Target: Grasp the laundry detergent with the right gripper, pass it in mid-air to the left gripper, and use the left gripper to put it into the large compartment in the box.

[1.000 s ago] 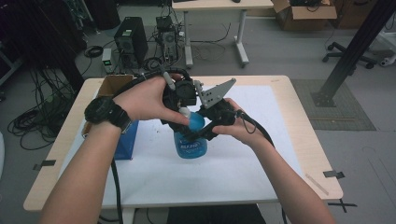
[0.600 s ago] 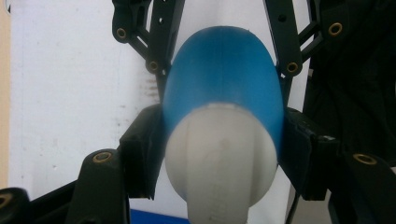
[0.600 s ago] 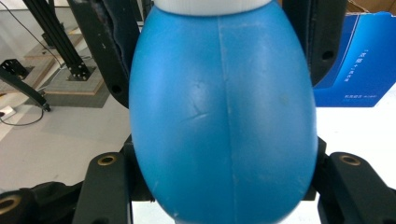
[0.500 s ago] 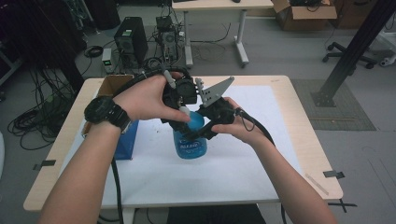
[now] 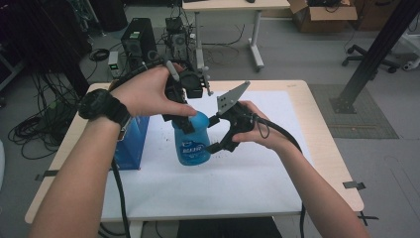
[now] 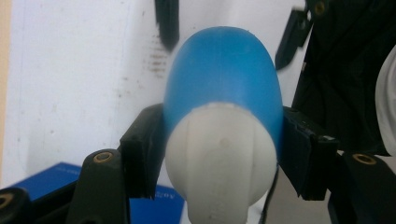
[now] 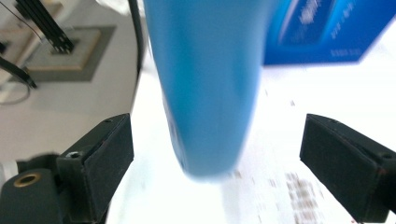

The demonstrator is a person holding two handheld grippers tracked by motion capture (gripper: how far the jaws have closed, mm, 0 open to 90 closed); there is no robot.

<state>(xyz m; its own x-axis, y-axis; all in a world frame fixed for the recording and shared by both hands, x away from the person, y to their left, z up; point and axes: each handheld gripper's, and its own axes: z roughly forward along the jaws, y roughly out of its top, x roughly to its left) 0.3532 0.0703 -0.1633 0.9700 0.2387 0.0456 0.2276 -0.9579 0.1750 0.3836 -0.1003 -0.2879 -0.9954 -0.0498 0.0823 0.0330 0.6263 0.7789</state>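
A blue plastic bottle (image 5: pixel 192 144) with a white top (image 6: pixel 219 154) stands on the white sheet. My left gripper (image 5: pixel 184 119) comes down from above and is shut on the bottle's shoulder (image 6: pixel 224 79), one pad pressing on each side. My right gripper (image 5: pixel 214 134) is at the bottle's right side. Its jaws have just been opening and now stand wide. In the right gripper view the bottle's body (image 7: pixel 205 84) is between the pads (image 7: pixel 107 158), with a gap on both sides.
A blue carton (image 5: pixel 131 144) stands just left of the bottle, under my left forearm. A white sheet (image 5: pixel 247 183) covers most of the wooden table (image 5: pixel 327 163). Cables trail from both grippers toward the near edge.
The right gripper has let go near the bottle's top, opened its jaws and shifted a little right and down beside the body. The left gripper keeps its hold.
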